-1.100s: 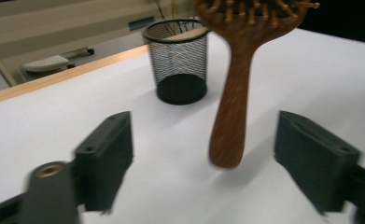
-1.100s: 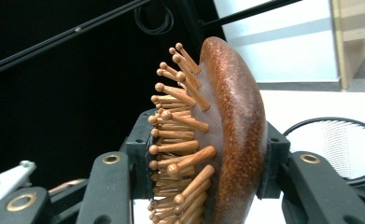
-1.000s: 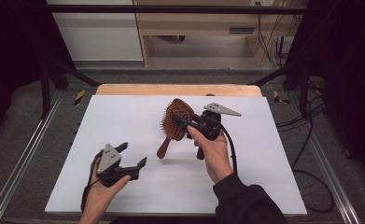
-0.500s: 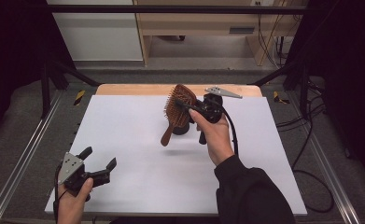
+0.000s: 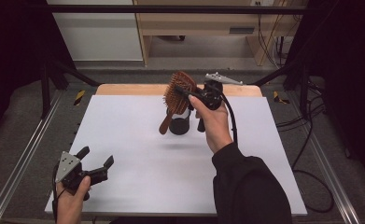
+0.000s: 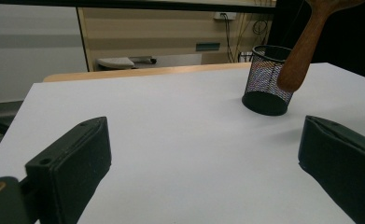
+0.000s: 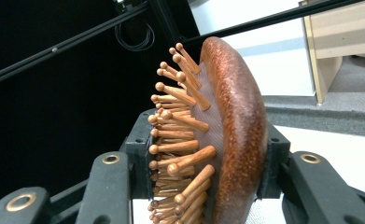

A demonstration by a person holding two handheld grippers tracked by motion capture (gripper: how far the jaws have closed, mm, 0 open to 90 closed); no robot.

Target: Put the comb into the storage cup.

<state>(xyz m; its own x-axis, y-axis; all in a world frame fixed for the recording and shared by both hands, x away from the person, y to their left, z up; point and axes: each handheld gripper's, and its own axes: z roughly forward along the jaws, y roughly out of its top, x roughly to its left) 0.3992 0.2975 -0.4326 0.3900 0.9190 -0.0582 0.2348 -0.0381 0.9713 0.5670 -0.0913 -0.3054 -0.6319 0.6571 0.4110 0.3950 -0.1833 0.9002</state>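
1. Now the right gripper (image 5: 189,94) is clamped on the head of the brush (image 5: 179,89); in the right gripper view its jaws press the bristle side and the wooden back of the brush (image 7: 227,135).
2. A second ago the brush hung lower, over the middle of the table (image 5: 138,140). It has since gone up and toward the far edge, so that its handle now slants down just beside the cup (image 5: 179,125).
3. The cup is black mesh, upright, near the middle of the far edge. In the left gripper view the handle (image 6: 301,51) crosses in front of the rim of the cup (image 6: 266,79); its tip looks outside the cup, though whether it touches the mesh I cannot tell.
4. The left gripper (image 5: 96,164) has drawn back from the middle to the near left corner. Its jaws have just been opening and stand wide, with nothing between them.
5. My reading: the brush is being brought to stand in the cup, handle first. It is not in yet. The tip must rise over the rim and come down inside, or it could tip the light cup.
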